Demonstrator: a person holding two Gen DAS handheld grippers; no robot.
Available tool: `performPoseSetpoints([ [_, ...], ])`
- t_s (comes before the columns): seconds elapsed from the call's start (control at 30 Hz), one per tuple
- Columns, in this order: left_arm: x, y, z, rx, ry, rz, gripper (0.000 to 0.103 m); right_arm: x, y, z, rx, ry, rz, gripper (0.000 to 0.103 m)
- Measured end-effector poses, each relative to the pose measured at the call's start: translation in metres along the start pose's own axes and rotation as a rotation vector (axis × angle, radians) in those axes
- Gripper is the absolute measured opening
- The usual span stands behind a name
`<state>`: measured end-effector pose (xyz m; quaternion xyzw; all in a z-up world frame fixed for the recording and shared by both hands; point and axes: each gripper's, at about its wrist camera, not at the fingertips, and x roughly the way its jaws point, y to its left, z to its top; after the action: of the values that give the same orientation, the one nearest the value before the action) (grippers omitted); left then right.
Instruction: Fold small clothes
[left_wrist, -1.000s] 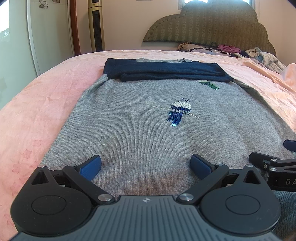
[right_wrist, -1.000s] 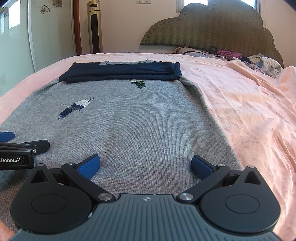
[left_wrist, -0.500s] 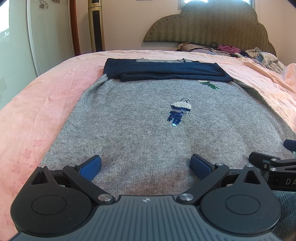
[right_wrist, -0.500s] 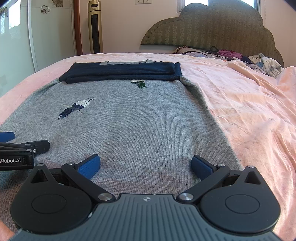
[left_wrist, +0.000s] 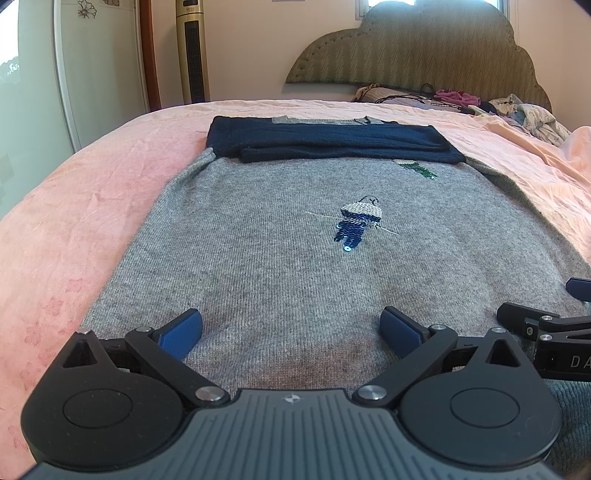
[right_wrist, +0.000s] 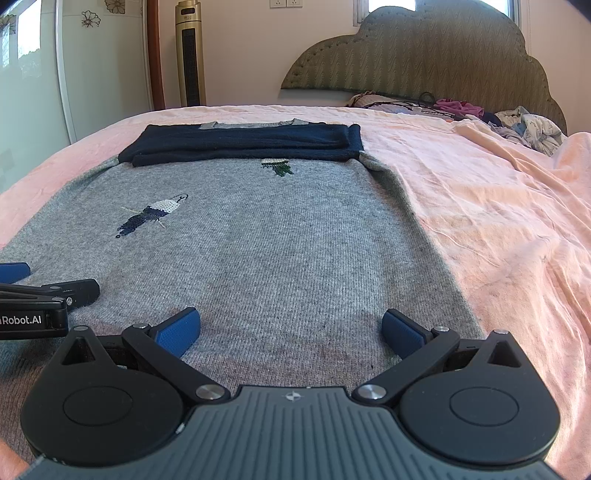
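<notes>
A grey sweater lies flat on the bed, which is covered by a pink sheet. The navy sleeves are folded across the far end of the sweater, one over the other, and they cover the chest just below the neckline. A sequin bird sits near the middle of the grey panel; a small green motif shows just at the near edge of the folded sleeves.

The left gripper is positioned low over the near hem of the sweater, toward its left half. Its jaws stand wide apart, with grey knit visible between the two blue pads and nothing held. Whether the pads touch the fabric cannot be told.

The right gripper is positioned over the near hem toward the right half (the sweater's right edge runs just beside its right-hand pad). Its jaws also stand wide and hold nothing.

The two grippers are side by side — each appears at the edge of the other's view.

Behind the bed: a padded headboard, a pile of loose clothes at the far right, and a tower fan against the wall.
</notes>
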<state>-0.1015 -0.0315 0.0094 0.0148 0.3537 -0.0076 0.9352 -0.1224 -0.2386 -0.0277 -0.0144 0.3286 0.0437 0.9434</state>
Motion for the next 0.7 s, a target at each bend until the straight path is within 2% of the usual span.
performPoseSetpoints([
  [0.6,-0.005,0.003,0.002,0.019,0.012,-0.013,0.103,-0.001,-0.001,0.001,0.001,0.003,0.008,0.103],
  [0.63,-0.010,0.007,0.005,0.029,0.016,-0.028,0.103,-0.002,-0.003,0.003,0.000,0.010,0.021,0.103],
  [0.7,-0.025,0.023,0.008,0.015,-0.003,-0.067,0.103,-0.010,-0.015,0.011,0.034,0.023,0.102,0.102],
])
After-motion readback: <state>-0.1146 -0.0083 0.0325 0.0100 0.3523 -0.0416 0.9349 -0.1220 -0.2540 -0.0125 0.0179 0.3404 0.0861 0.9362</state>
